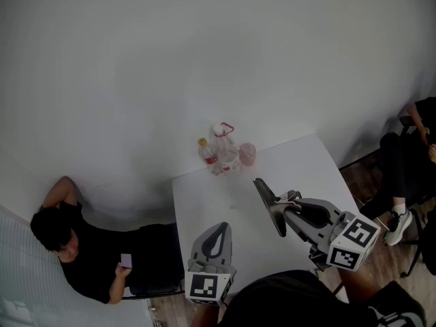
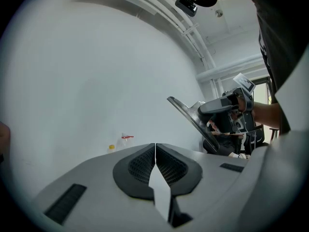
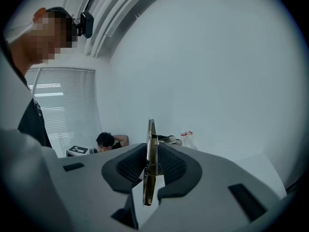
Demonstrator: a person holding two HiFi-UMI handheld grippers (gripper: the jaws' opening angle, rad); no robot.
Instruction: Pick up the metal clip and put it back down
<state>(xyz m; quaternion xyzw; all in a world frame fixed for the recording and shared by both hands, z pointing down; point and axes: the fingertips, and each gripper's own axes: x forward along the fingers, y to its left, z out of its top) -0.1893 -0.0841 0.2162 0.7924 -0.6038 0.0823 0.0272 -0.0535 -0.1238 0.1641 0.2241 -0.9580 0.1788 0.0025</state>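
Right gripper (image 3: 152, 164) clamps metal clip (image 1: 271, 207) above white table (image 1: 204, 203): picked up, set-down remains. Left gripper (image 2: 155, 151) closed, empty.

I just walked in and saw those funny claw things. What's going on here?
A person is holding a gripper in each hand over a white table. The right gripper is clamped on a metal clip and holds it up off the table, so the clip is not yet put back down. The left gripper is shut with nothing in it. Some bottles stand at the table's far edge.
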